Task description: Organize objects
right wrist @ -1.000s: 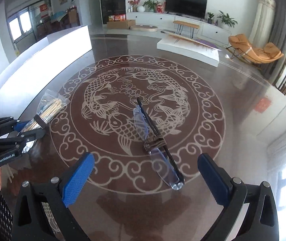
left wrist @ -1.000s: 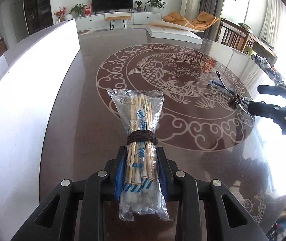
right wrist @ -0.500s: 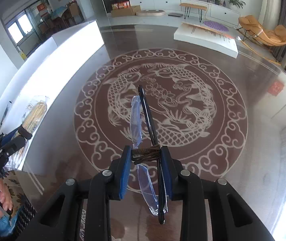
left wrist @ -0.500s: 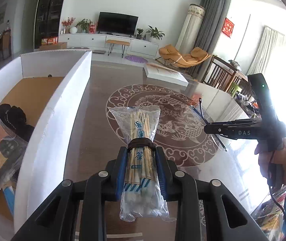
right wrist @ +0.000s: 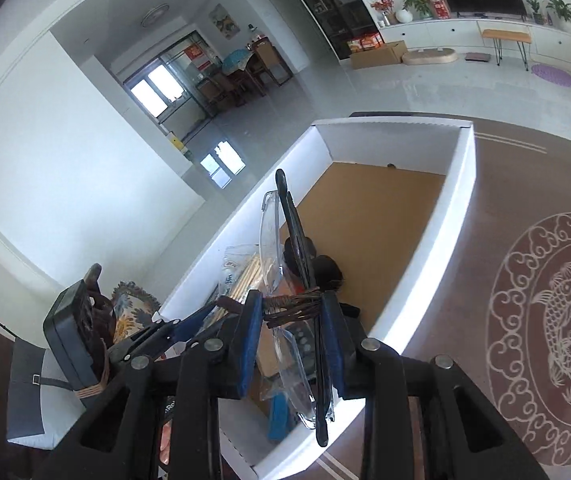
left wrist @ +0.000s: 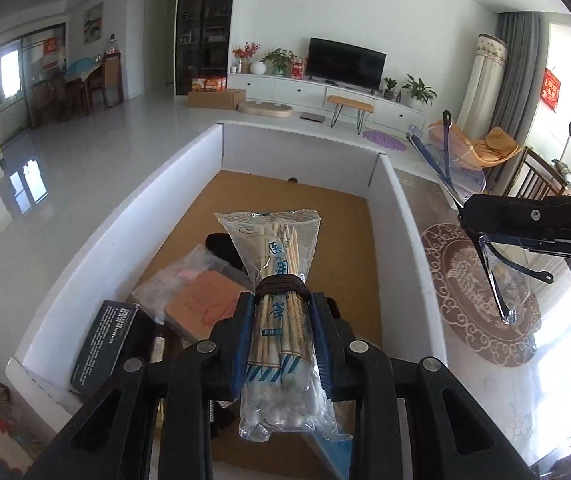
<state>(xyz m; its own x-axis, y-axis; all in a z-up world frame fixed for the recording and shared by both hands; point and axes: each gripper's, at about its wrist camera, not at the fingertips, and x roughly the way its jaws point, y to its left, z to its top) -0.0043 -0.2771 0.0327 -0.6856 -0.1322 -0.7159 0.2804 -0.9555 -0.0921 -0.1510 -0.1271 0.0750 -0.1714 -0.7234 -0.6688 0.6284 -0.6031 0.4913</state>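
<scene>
My left gripper (left wrist: 281, 308) is shut on a clear bag of wooden cotton swabs (left wrist: 279, 312) bound with a brown cord, held above the open white box (left wrist: 399, 216). My right gripper (right wrist: 291, 310) is shut on folded clear safety glasses (right wrist: 285, 264) with black arms, also tied with brown cord, over the box's near end. In the left wrist view the right gripper (left wrist: 481, 236) comes in from the right with the glasses (left wrist: 445, 164) sticking up and down from it. In the right wrist view the left gripper (right wrist: 221, 308) and the swab bag (right wrist: 241, 276) show at left.
The box (right wrist: 457, 208) has a brown cardboard floor and holds a black carton (left wrist: 105, 344), a plastic-wrapped orange packet (left wrist: 205, 300) and a dark item (left wrist: 221, 246). The dark table with a fish medallion (right wrist: 557, 320) lies right of it. A patterned cushion (right wrist: 129, 312) sits beyond the box's left.
Both grippers rose and swung left from over the table to above the white box. The right gripper shut on the glasses and lifted them off the table.
</scene>
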